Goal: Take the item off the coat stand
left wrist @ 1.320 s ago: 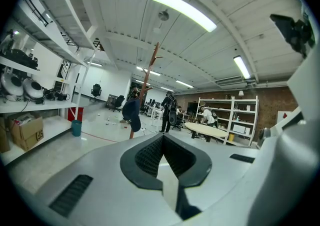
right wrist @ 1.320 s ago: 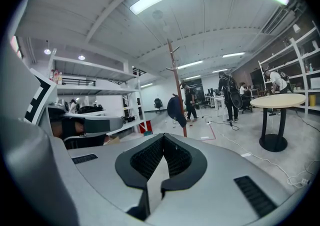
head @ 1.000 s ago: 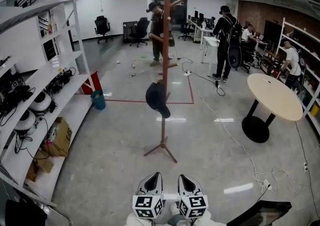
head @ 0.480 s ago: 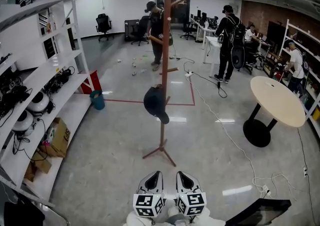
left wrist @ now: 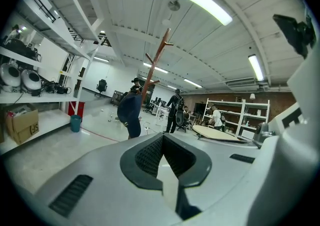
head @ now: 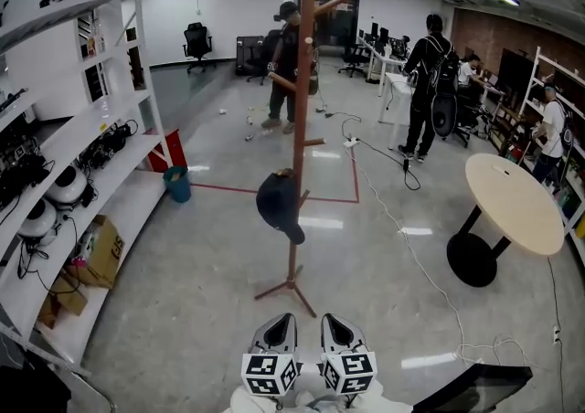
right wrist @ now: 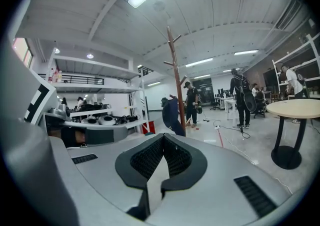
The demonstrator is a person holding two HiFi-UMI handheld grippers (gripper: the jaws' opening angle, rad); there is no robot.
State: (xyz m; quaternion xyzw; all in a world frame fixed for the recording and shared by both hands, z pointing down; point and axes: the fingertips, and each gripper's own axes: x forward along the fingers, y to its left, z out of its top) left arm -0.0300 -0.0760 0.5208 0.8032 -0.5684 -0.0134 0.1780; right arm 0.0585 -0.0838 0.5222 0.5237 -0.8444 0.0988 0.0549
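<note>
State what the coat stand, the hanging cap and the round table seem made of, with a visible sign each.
Coat stand: probably wood; reddish-brown, matte, branch-like pegs.
Cap: likely dark fabric; it sags softly.
Round table: pale laminate or wood top; smooth, even surface.

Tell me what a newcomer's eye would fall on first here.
A tall wooden coat stand rises mid-floor, straight ahead, with a dark cap hanging from a low peg. At the bottom edge of the head view, the left gripper and right gripper sit side by side, both shut and empty, short of the stand. A round pale table stands to the right.
</note>
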